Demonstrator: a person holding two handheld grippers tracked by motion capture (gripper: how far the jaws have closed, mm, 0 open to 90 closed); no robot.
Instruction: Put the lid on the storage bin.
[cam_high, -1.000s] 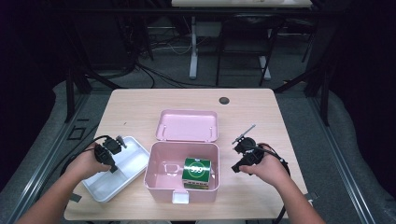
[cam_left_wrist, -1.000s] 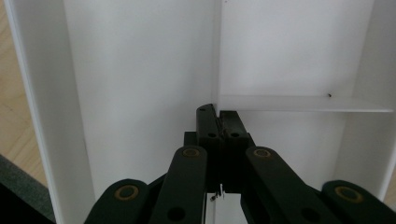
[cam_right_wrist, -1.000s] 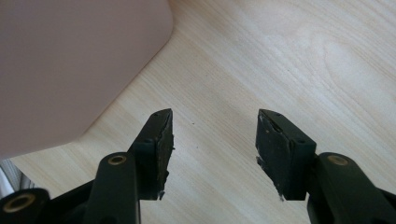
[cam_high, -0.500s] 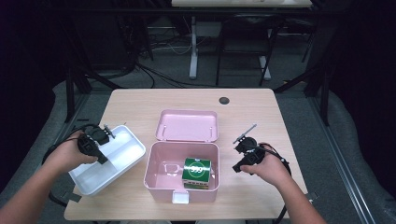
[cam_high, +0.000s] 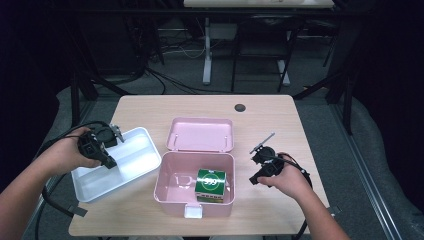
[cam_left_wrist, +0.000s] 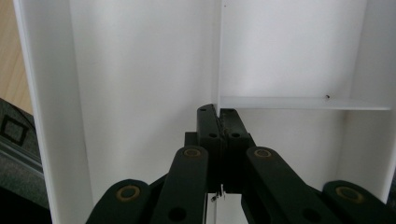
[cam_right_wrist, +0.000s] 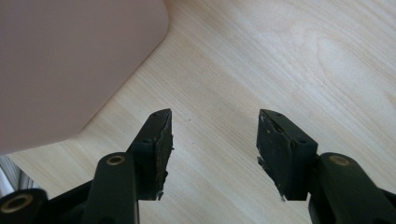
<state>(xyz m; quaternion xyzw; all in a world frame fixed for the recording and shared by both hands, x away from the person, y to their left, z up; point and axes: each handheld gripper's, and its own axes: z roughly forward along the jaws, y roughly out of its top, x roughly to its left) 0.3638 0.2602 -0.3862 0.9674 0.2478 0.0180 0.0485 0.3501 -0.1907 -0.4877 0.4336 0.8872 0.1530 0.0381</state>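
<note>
Two hands worked: the left gripper (cam_high: 116, 134), jaws pinched on the divider of the white tray (cam_high: 142, 137) left of the pink box (cam_high: 172, 197), needed a level lift, while the right gripper (cam_high: 261, 147) waited, jaws apart.

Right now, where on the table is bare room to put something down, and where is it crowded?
The far strip of the table is bare between its back edge and the pink box, apart from a small dark disc. The right side holds the right gripper. The left is crowded: the white tray is clamped in the left gripper beside the box.
</note>
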